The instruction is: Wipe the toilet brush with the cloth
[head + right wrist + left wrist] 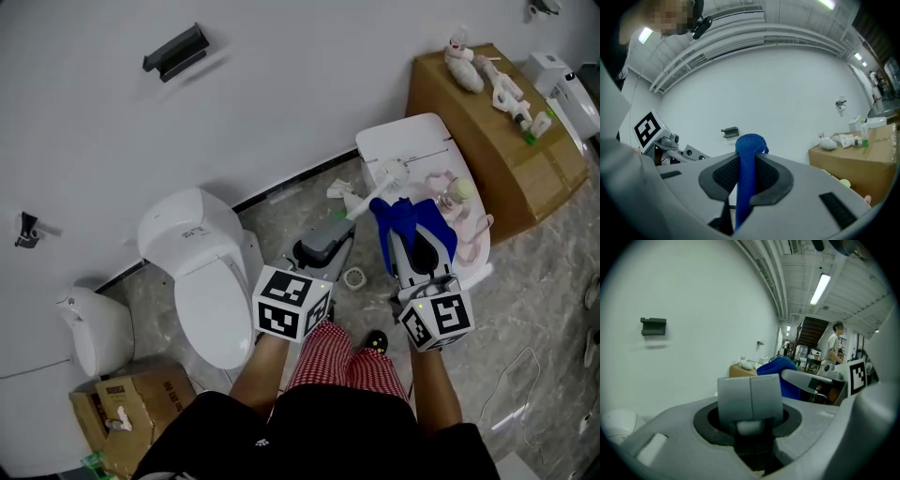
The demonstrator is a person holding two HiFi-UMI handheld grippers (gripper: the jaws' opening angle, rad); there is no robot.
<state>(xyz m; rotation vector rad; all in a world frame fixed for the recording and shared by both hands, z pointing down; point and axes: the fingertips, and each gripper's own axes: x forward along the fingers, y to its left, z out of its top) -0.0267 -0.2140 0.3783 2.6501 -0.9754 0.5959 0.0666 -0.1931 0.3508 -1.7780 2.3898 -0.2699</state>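
Left gripper (339,225) is gripping the toilet brush (384,178) by its handle, right gripper (410,239) is pinching the blue cloth (386,223), both hovering right of the toilet (211,281). The thin pinch is likely risking the cloth slipping out when dragged over the bristles.

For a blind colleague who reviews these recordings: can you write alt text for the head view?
Seen from above, a person grips a white toilet brush in the left tongs and a blue cloth in the right tongs, close together. A white toilet stands at the picture's left against the wall; a cardboard box at upper right.
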